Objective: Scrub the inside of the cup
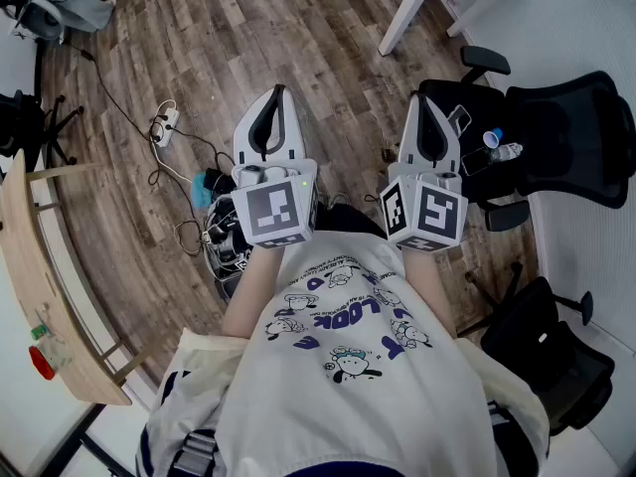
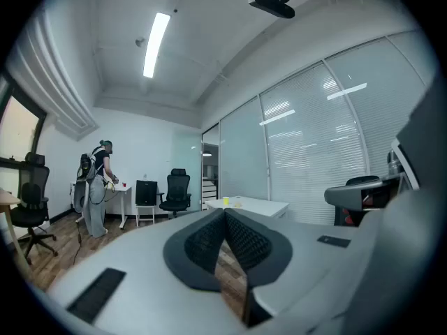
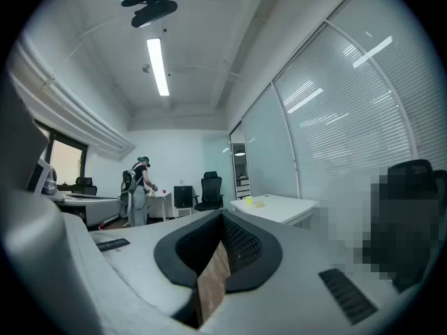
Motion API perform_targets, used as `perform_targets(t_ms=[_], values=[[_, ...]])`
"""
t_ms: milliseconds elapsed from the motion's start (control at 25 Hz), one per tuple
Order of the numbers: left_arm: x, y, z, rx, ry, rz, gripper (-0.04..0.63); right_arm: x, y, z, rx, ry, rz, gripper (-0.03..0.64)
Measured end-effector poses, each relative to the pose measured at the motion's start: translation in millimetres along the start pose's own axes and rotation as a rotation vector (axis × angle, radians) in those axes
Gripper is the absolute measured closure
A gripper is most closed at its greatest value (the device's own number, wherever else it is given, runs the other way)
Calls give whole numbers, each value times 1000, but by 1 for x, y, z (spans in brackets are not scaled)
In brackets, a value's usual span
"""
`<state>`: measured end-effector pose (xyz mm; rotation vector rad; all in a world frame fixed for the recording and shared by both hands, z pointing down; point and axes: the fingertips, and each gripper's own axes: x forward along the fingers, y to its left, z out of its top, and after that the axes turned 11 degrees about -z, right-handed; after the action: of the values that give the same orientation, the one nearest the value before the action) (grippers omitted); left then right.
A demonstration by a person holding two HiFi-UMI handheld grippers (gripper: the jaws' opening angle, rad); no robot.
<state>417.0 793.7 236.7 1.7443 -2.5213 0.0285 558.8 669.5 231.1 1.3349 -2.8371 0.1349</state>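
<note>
My left gripper [image 1: 278,93] and right gripper [image 1: 425,99] are held side by side in front of the person's chest, pointing forward over the wooden floor. Both are shut with nothing between the jaws. In the left gripper view the black ribbed pads [image 2: 209,239] meet at the tips of the left gripper [image 2: 225,213]. The same shows for the right gripper [image 3: 222,217] in the right gripper view. Small yellow objects [image 2: 229,201] lie on a white table [image 2: 258,206] further ahead, also as yellow objects [image 3: 260,201] in the right gripper view. They are too small to tell what they are.
Black office chairs [image 1: 566,137] stand at the right, one carrying a water bottle [image 1: 502,150]. A white table leg [image 1: 402,13] is ahead. A power strip with cables [image 1: 164,122] lies on the floor. A wooden desk [image 1: 40,286] is at the left. Another person [image 2: 94,187] stands at a far desk.
</note>
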Motion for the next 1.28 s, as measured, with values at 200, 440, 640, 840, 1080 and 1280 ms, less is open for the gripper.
perform_targets(t_ms=[200, 440, 640, 840, 1080, 1280], values=[[5, -3, -1, 0, 8, 1, 569, 5, -3, -1, 0, 2, 3, 620], [13, -6, 0, 6, 8, 7, 569, 11, -8, -2, 7, 6, 11, 620], [21, -9, -4, 9, 18, 25, 569, 19, -18, -6, 11, 7, 17, 618], [25, -13, -8, 8, 18, 61, 569, 27, -25, -14, 29, 26, 35, 618], [27, -11, -12, 6, 41, 88, 570, 36, -26, -18, 37, 43, 63, 618], [37, -1, -16, -1, 52, 106, 570, 51, -21, -24, 46, 62, 74, 618]])
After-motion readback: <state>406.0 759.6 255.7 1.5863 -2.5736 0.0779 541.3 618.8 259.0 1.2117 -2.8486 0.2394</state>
